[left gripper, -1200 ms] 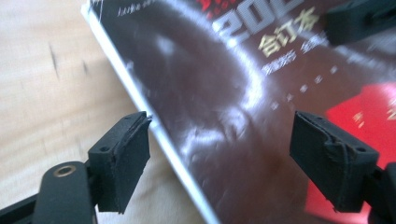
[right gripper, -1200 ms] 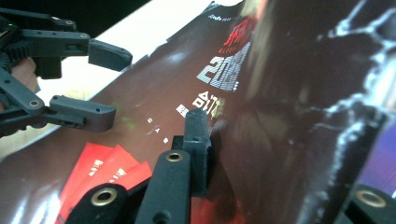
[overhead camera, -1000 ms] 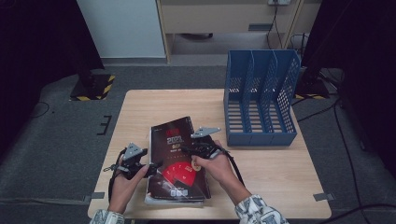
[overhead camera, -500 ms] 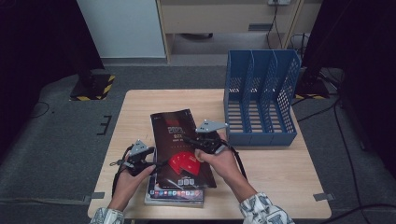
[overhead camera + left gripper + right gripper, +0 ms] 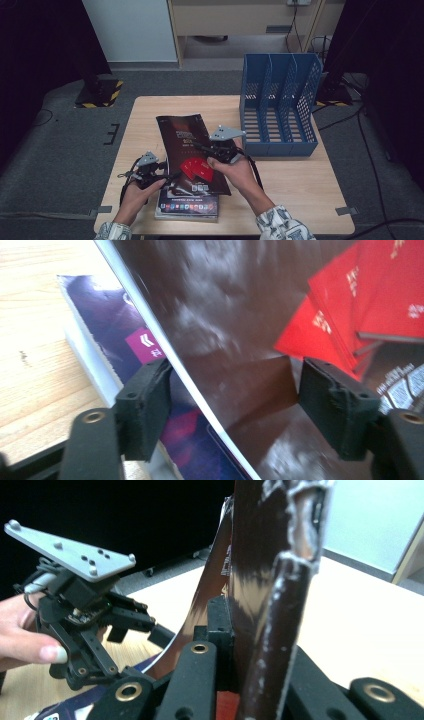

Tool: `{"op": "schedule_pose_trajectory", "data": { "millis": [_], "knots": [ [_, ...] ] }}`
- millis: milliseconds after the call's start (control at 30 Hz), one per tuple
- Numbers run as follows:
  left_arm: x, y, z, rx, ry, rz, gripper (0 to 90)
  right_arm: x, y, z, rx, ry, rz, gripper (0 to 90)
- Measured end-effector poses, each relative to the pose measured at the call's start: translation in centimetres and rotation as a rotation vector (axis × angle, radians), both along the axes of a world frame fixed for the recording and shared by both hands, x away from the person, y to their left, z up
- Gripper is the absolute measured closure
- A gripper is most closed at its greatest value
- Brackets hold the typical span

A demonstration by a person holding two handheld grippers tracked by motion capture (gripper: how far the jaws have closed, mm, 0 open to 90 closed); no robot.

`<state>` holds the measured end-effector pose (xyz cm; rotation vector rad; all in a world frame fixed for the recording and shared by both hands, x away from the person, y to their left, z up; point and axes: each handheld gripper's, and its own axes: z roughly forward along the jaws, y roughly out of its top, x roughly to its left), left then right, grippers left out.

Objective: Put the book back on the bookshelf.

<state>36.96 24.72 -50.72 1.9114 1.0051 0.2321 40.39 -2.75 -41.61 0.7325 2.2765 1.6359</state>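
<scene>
A dark magazine [image 5: 186, 142] with red shapes on its cover is tilted up off a second book [image 5: 187, 206] that lies flat near the table's front edge. My right gripper [image 5: 202, 149] is shut on the magazine's right edge, and the right gripper view shows that edge [image 5: 260, 580] pinched between the jaws of my right gripper [image 5: 240, 630]. My left gripper [image 5: 171, 176] is at the magazine's lower left edge. Its jaws have just been closing and stand astride the cover [image 5: 240, 315]. One jaw of my left gripper [image 5: 232, 385] is under the edge and one over it, and gaps remain.
A blue three-slot file rack [image 5: 280, 100] stands at the back right of the wooden table [image 5: 300, 185]. The lower book [image 5: 140, 335] has a purple cover. Dark floor, a black stand and cables surround the table.
The right hand has risen a little with the magazine, tilting its right side up off the lower book. The left hand has stayed at the magazine's left edge.
</scene>
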Motion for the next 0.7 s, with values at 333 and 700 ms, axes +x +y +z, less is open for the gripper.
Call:
{"op": "schedule_pose_trajectory", "data": {
  "millis": [333,700],
  "knots": [
    [0.13,0.42,0.03,-0.007,0.005,-0.006,54.9,0.12,-0.16,0.67,0.019,-0.027,0.006,86.9],
    [0.14,0.65,0.91,0.05,-0.002,0.023,84.9,0.53,-0.48,0.63,0.009,-0.017,0.008,85.5]
  ]
}}
